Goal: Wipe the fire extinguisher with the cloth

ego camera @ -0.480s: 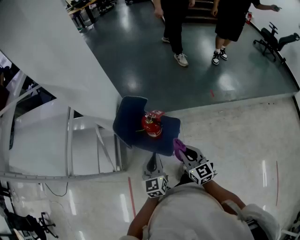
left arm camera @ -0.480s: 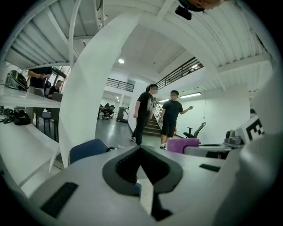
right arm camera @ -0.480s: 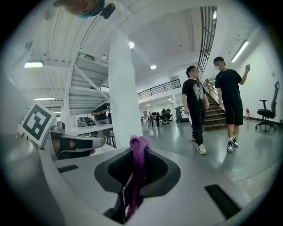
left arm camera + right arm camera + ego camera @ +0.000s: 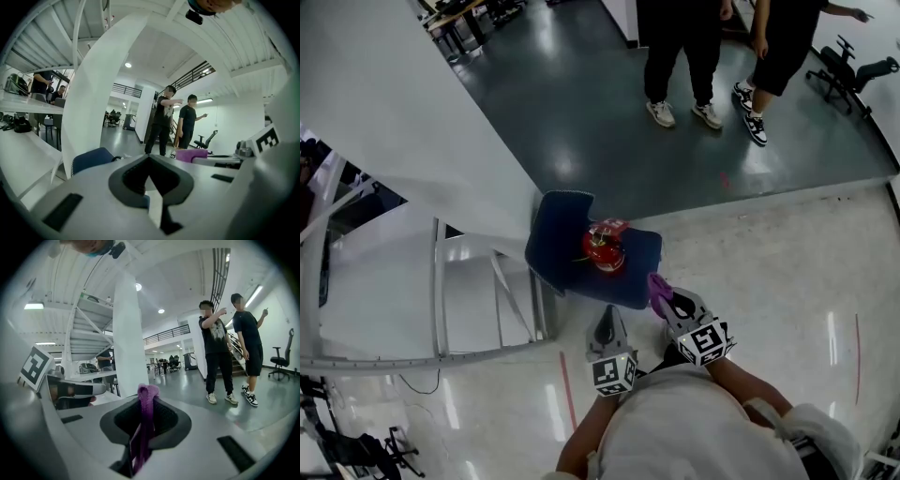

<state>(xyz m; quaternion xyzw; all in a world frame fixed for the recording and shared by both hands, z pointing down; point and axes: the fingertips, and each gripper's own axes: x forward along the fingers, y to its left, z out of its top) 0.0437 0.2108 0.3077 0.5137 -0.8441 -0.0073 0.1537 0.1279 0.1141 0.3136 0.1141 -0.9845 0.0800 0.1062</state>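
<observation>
A red fire extinguisher (image 4: 603,251) stands on the seat of a dark blue chair (image 4: 561,234) in the head view. My right gripper (image 4: 664,302) is just right of and below it, shut on a purple cloth (image 4: 657,292), apart from the extinguisher. In the right gripper view the purple cloth (image 4: 147,401) sticks up from between the shut jaws. My left gripper (image 4: 607,324) points at the chair's near edge, shut with nothing in it. The left gripper view shows the blue chair (image 4: 92,159) ahead on the left and the cloth (image 4: 191,154) at the right.
A white slanted stair structure (image 4: 412,131) and its metal frame (image 4: 441,281) fill the left. Two people (image 4: 680,56) stand on the dark floor beyond the chair. A black office chair (image 4: 855,80) is at the far right. Pale glossy floor lies to the right.
The two people at the back have shifted their feet and moved slightly right. Both grippers and the extinguisher stay about where they were.
</observation>
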